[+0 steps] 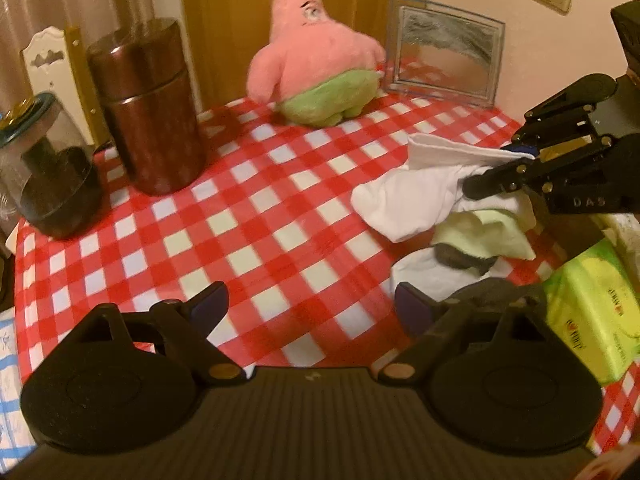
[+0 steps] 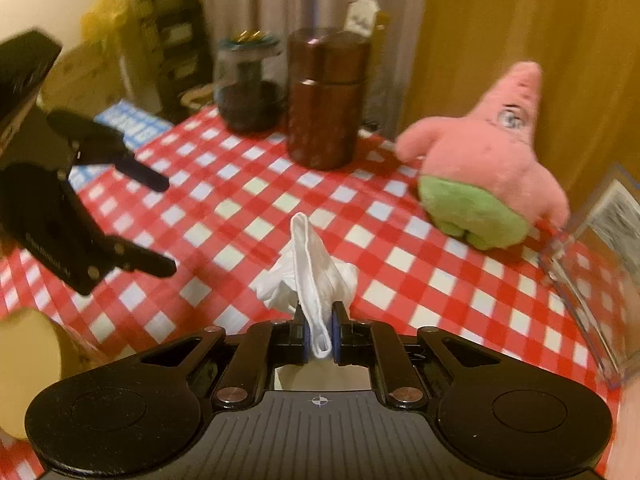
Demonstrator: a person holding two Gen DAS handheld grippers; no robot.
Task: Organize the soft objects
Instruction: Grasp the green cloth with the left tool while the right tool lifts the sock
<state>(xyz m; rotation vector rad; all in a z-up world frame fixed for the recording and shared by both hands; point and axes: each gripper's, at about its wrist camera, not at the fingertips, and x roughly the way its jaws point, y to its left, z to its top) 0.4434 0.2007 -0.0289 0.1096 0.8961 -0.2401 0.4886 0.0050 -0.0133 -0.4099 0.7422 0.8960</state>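
Note:
A white sock is pinched at its cuff between the pads of my right gripper, which is shut on it. In the left wrist view the same white sock hangs from the right gripper above a pale green cloth and another white and grey sock. My left gripper stands open over the checked tablecloth, nothing between its fingers. It shows in the right wrist view too, as the left gripper at the left. A pink plush star sits upright at the back.
A brown metal canister and a glass jar with dark contents stand at the left. A clear picture frame leans by the wall behind the plush. A green tissue pack lies at the right edge.

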